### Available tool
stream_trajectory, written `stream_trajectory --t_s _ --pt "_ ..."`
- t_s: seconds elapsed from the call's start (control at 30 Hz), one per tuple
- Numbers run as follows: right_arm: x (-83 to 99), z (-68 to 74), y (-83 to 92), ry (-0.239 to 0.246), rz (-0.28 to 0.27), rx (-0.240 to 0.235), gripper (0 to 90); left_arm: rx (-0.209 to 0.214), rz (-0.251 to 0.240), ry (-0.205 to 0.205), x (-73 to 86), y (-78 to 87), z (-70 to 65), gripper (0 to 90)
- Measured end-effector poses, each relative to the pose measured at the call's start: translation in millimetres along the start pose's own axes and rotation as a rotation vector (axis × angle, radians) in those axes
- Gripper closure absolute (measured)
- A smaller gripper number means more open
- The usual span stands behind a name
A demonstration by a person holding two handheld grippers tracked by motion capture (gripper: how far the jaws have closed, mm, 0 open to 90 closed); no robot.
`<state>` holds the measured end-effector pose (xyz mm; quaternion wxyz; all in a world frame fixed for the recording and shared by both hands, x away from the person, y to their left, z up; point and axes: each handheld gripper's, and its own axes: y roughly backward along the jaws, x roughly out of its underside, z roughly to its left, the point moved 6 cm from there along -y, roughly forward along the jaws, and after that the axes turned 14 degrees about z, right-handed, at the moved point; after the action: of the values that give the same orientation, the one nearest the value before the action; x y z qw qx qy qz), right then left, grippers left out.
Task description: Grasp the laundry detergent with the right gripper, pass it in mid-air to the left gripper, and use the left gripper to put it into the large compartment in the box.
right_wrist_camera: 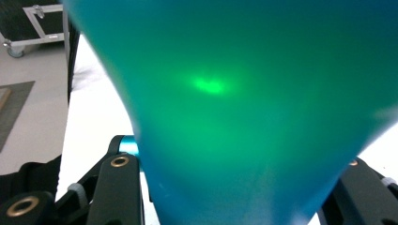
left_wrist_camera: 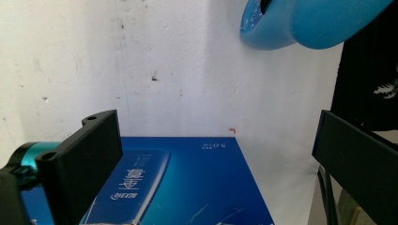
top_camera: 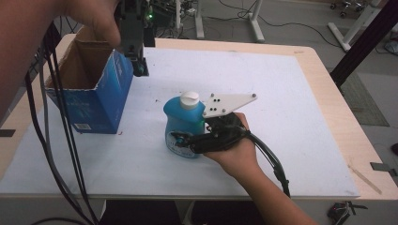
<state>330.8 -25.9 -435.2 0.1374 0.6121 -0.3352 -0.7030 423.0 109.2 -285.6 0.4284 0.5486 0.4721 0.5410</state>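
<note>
The blue bottle [top_camera: 182,125] is squeezed by the right tongs [top_camera: 187,140] mid-desk; the left tongs [top_camera: 140,65] are held wide over the blue box [top_camera: 101,101].

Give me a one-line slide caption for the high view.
Right gripper clamps a blue bottle on the white mat while the left gripper hovers beside an open blue box.

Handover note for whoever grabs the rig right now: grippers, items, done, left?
Right gripper: shut on the blue bottle, which stands upright mid-table with its white cap on.
Left gripper: jaws open, nothing between them, held at the near corner of the open blue box at table left.
Done: bottle gripped, not lifted.
Left: probably lift the bottle and put it into the box; the left gripper looks placed to steady the box, though that is a guess.
</note>
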Motion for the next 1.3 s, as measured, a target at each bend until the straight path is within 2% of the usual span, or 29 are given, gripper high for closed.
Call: stream_trajectory --t_s 0.37,0.7,0.8,1.03,1.2,1.3 --pt "-6.4 -5.9 11.6 0.021 0.01 -0.021 46.6 -0.001 0.008 -0.044 -7.6 4.5 -12.7 1.8" --pt "-18.4 -15.7 28.3 0.073 0.046 -0.033 46.6 0.004 -0.002 -0.102 -22.8 12.2 -33.5 1.8" --pt "-22.0 -18.1 31.9 0.068 0.051 -0.046 46.6 0.006 -0.002 -0.116 -27.2 14.0 -39.2 1.8" --pt "-29.4 -23.2 36.8 0.086 0.062 -0.088 46.7 0.009 -0.005 -0.099 -33.7 15.8 -46.8 1.8" --pt "-36.8 -23.9 38.1 0.106 0.07 -0.124 46.7 0.026 -0.01 -0.089 -39.8 17.0 -51.6 1.8" --pt "-40.9 -24.8 38.2 0.114 0.07 -0.146 46.7 0.02 -0.013 -0.095 -43.4 17.7 -53.5 1.8"
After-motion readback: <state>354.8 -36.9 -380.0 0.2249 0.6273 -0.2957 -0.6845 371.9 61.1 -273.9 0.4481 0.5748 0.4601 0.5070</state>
